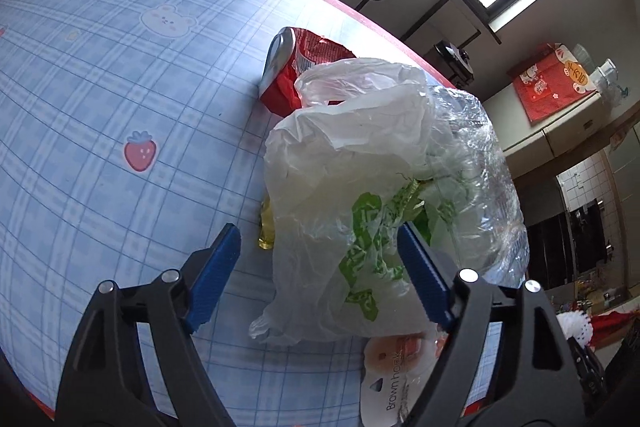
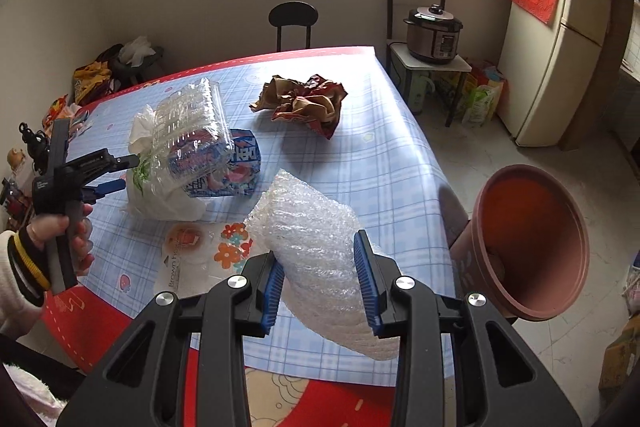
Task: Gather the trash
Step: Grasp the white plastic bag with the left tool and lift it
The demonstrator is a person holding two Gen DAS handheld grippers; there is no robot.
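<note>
My right gripper (image 2: 320, 281) is clamped on the bubble wrap (image 2: 308, 227), lifted off the table (image 2: 360, 131); I should swing it squarely over the terracotta-coloured bin (image 2: 536, 243). My left gripper (image 1: 316, 267) is apart, straddling the plastic bag (image 1: 360, 167); I should close low on it.

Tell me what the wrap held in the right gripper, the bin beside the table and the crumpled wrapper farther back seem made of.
Wrap: clear bubble plastic, going by its rows of small air cells. Bin: probably moulded plastic, matte reddish-brown with a smooth rolled rim. Crumpled wrapper: looks like glossy red-and-brown printed film holding sharp creases, possibly foil-lined.
</note>
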